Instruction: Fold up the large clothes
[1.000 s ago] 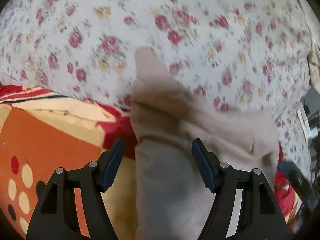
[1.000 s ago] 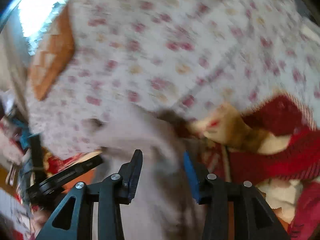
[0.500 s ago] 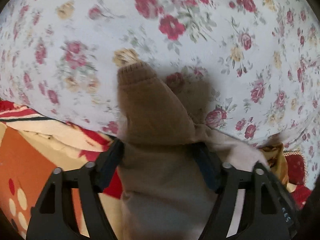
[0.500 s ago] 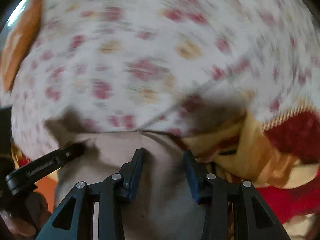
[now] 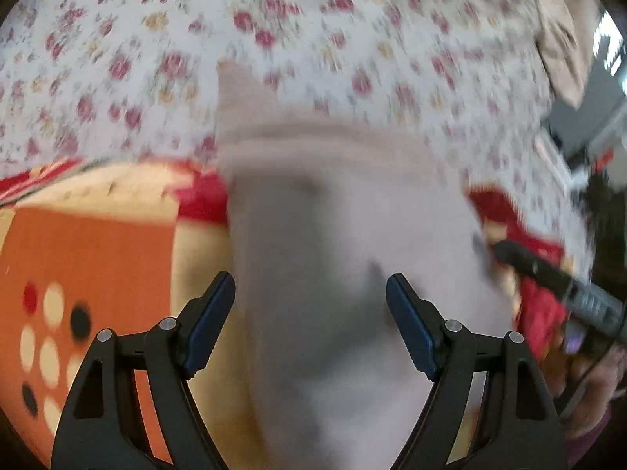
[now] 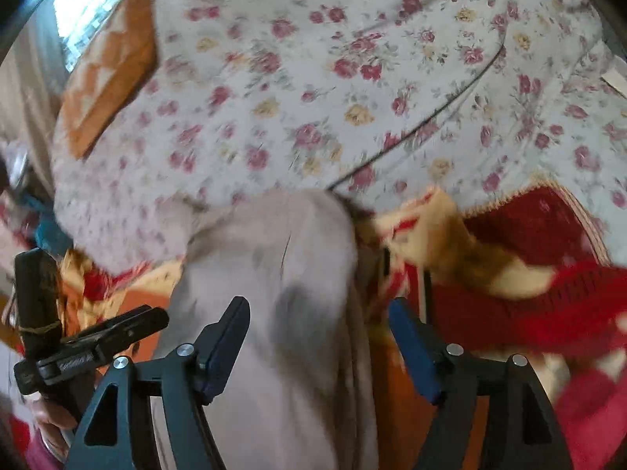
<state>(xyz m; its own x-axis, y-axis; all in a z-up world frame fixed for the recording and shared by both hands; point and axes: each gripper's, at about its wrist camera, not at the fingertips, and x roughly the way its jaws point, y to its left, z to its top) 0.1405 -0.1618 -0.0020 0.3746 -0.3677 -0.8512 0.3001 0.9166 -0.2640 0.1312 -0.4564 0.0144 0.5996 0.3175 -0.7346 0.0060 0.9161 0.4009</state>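
A beige-grey garment (image 5: 333,235) lies folded on the bed, its cuffed end pointing up toward the floral sheet. My left gripper (image 5: 309,317) is open, its jaws wide apart above the garment and holding nothing. In the right wrist view the same garment (image 6: 282,274) lies under my right gripper (image 6: 319,337), which is also open and empty. The right gripper shows at the right edge of the left wrist view (image 5: 556,278). The left gripper shows at the left edge of the right wrist view (image 6: 90,344).
A white floral sheet (image 5: 313,39) covers the bed behind the garment. An orange, cream and red patterned blanket (image 5: 98,254) lies under and beside it. Its red knitted part (image 6: 529,293) bunches at the right. An orange pillow (image 6: 109,78) sits at the far left.
Both grippers have let go of the garment and opened wide. They have pulled back from it, and the garment now lies on the bed.
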